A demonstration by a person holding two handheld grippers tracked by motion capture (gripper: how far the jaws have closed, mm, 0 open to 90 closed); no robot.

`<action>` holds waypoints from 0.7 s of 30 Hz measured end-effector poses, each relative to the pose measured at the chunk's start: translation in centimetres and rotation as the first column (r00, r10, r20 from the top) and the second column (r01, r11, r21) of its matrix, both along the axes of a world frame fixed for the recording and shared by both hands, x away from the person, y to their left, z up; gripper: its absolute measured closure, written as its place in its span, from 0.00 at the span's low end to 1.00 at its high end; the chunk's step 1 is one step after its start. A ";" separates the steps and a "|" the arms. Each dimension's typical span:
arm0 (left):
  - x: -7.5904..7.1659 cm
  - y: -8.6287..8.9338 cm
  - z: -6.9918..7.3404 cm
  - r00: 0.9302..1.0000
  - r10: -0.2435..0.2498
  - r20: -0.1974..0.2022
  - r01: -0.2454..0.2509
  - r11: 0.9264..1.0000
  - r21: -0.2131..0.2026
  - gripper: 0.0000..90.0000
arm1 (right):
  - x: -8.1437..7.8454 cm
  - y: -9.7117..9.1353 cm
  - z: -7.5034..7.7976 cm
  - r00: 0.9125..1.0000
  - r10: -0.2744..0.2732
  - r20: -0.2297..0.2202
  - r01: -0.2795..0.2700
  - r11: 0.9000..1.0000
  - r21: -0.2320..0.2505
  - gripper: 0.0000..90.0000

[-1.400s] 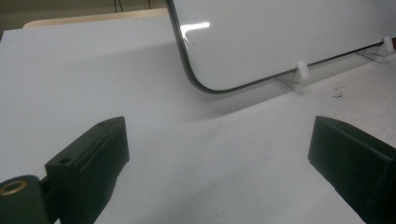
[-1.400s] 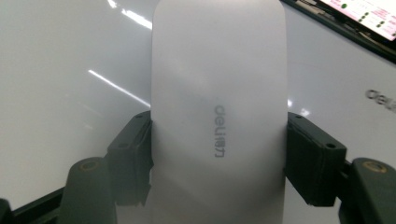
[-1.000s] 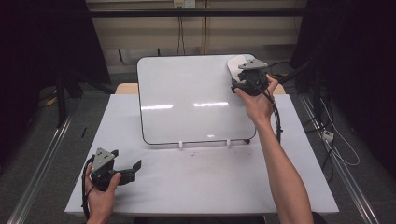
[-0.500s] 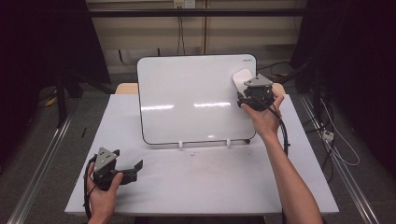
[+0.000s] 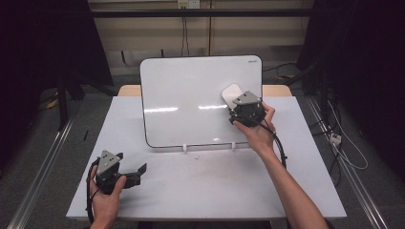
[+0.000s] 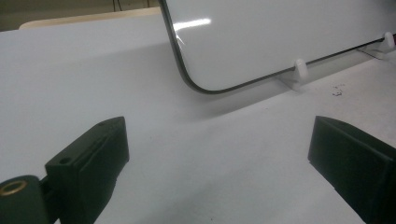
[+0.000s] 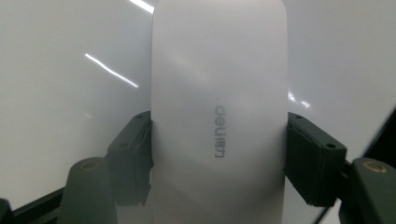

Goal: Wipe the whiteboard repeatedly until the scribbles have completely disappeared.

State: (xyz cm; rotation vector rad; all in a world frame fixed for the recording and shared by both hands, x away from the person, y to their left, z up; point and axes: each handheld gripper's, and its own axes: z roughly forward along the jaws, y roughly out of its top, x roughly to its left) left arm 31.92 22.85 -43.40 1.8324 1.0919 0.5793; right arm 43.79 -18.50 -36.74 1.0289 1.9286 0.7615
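- The right claw grips a white eraser across its width; in the right gripper view the 2 black jaws press on the eraser's long sides, just below its middle.
- The eraser's long axis runs along the claw's own line, so the free end sticks out ahead of the jaws, toward 11 o'clock in the high view.
- The eraser sits over the right part of the whiteboard, at about 3 o'clock from the board's centre and well above its bottom edge. Whether its face touches the board or floats just off it, I cannot tell.
- The whiteboard leans on 2 small white feet at its lower edge, standing on the tabletop; its surface looks clean apart from light reflections.
- The left claw rests low near the tabletop's 7 o'clock corner, jaws wide apart with nothing between them; the left gripper view shows bare tabletop between the jaws and the board's lower left corner ahead.
- The right hand is plainly the one at work; the left is well apart from the board.
- Judgement: the coming move turns on keeping the eraser's flat face square to the sloping board, then sweeping across its short axis, toward 9 o'clock, where most of the board lies.
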 end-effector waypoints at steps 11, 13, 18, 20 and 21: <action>-0.1 0.3 0.0 1.000 -0.001 0.001 0.001 1.000 -0.005 0.06 | 2.7 1.8 2.6 0.999 -0.018 0.035 0.017 0.999 0.033 0.36; -0.1 0.4 0.0 1.000 -0.002 0.002 0.002 1.000 -0.008 0.06 | 3.3 1.5 3.3 0.999 -0.034 0.043 0.032 0.998 0.052 0.36; -0.2 0.6 0.0 1.000 0.001 0.002 -0.001 1.000 -0.008 0.06 | 4.5 0.1 4.6 0.996 -0.074 0.051 0.070 0.994 0.083 0.36; -0.2 0.7 0.0 1.000 0.005 0.003 -0.005 1.000 -0.011 0.06 | 4.8 -0.6 5.0 0.995 -0.091 0.051 0.086 0.992 0.090 0.36; -0.2 0.7 0.0 1.000 0.005 0.003 -0.005 1.000 -0.011 0.06 | 4.9 -1.0 5.2 0.993 -0.103 0.052 0.098 0.991 0.093 0.36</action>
